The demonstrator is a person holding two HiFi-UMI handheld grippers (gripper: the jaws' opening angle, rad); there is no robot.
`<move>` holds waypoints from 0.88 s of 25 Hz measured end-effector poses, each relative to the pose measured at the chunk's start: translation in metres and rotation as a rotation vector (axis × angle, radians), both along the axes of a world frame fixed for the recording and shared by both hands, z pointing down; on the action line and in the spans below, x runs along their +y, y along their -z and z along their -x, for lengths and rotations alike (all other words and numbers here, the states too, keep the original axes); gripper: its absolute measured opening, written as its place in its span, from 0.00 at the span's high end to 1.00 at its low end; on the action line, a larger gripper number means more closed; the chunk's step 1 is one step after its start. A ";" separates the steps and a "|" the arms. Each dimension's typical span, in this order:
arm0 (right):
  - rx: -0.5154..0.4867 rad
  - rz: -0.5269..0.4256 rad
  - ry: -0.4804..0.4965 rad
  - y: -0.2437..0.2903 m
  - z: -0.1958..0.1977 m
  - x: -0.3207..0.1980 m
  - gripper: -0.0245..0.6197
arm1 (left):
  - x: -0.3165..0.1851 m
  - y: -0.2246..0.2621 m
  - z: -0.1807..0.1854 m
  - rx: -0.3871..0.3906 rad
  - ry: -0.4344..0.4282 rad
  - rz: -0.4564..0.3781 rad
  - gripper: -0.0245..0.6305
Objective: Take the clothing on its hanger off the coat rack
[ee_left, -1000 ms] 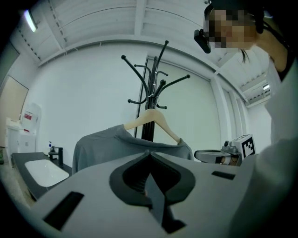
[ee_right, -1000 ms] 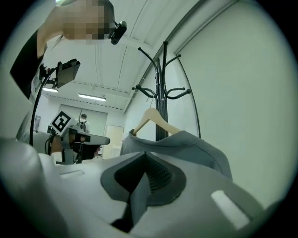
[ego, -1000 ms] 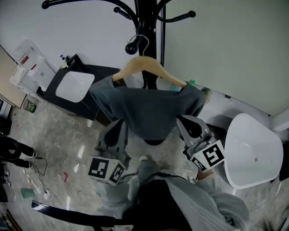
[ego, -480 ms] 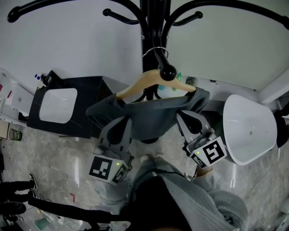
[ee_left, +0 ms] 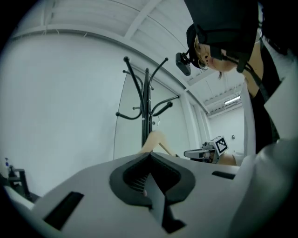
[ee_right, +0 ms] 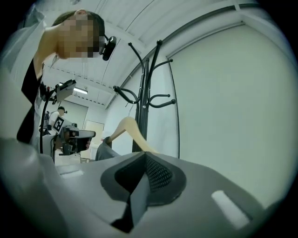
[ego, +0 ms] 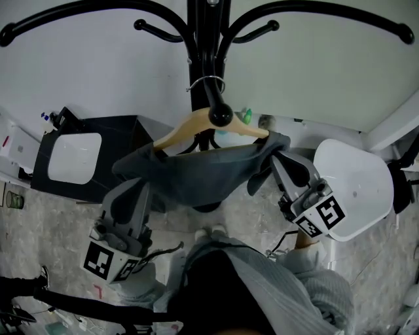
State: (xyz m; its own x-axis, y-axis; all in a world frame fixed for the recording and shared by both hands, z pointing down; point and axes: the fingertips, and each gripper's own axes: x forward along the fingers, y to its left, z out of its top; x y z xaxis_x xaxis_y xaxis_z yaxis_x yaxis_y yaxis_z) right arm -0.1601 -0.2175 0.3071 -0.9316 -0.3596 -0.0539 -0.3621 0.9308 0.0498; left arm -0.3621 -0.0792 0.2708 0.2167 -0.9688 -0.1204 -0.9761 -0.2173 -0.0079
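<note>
A black coat rack (ego: 201, 46) stands against the white wall. A wooden hanger (ego: 185, 128) hangs on it by its metal hook (ego: 204, 81), beside a black peg knob (ego: 220, 116). Grey clothing (ego: 196, 173) is draped over the hanger. My left gripper (ego: 139, 186) is shut and empty, pointing up at the clothing's lower left edge. My right gripper (ego: 277, 159) is shut just under the clothing's right end, with nothing between its jaws. In the left gripper view the shut tips (ee_left: 150, 155) point at the hanger (ee_left: 156, 138) and rack (ee_left: 146, 102). The right gripper view shows the hanger (ee_right: 128, 131) above its tips (ee_right: 145, 155).
A white moulded chair (ego: 353, 186) stands close on the right. On the left is a black cabinet (ego: 124, 134) with a white basin-like top (ego: 72, 157). The rack's long arms (ego: 78, 16) spread overhead. The person's grey-sleeved body (ego: 262, 294) fills the bottom of the head view.
The left gripper has dropped down and to the left, away from the clothing. The right gripper has shifted right and up to the clothing's right end. The head view has tilted further up the rack.
</note>
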 end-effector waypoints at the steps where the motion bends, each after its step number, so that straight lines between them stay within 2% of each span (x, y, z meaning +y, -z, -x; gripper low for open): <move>1: 0.008 -0.001 0.004 0.005 -0.008 -0.008 0.96 | 0.003 0.007 0.009 -0.020 0.016 -0.005 0.96; 3: 0.039 -0.001 0.029 0.012 -0.021 -0.021 0.96 | 0.007 0.018 0.022 -0.065 0.012 0.013 0.96; 8: 0.184 -0.061 0.142 0.030 -0.026 -0.042 0.91 | 0.001 0.034 0.020 -0.226 -0.150 0.110 0.95; 9: 0.207 -0.073 0.171 0.034 -0.022 -0.044 0.89 | -0.002 0.035 0.018 -0.266 -0.183 0.133 0.92; 10: 0.235 -0.082 0.209 0.038 -0.018 -0.045 0.84 | -0.007 0.036 0.015 -0.309 -0.213 0.160 0.79; 11: 0.268 -0.091 0.253 0.041 -0.012 -0.044 0.80 | -0.011 0.036 0.014 -0.352 -0.240 0.186 0.74; 12: 0.304 -0.103 0.296 0.043 -0.005 -0.042 0.74 | -0.016 0.036 0.012 -0.391 -0.263 0.211 0.72; 14: 0.369 -0.139 0.377 0.047 0.009 -0.039 0.73 | -0.026 0.036 0.007 -0.441 -0.321 0.261 0.71; 16: 0.421 -0.155 0.468 0.050 0.025 -0.035 0.73 | -0.033 0.030 -0.001 -0.446 -0.421 0.338 0.70; 18: 0.470 -0.136 0.562 0.048 0.042 -0.030 0.73 | -0.040 0.024 -0.008 -0.413 -0.528 0.415 0.70; 22: 0.583 -0.031 0.763 0.035 0.066 -0.012 0.67 | -0.065 0.015 -0.007 -0.345 -0.615 0.518 0.70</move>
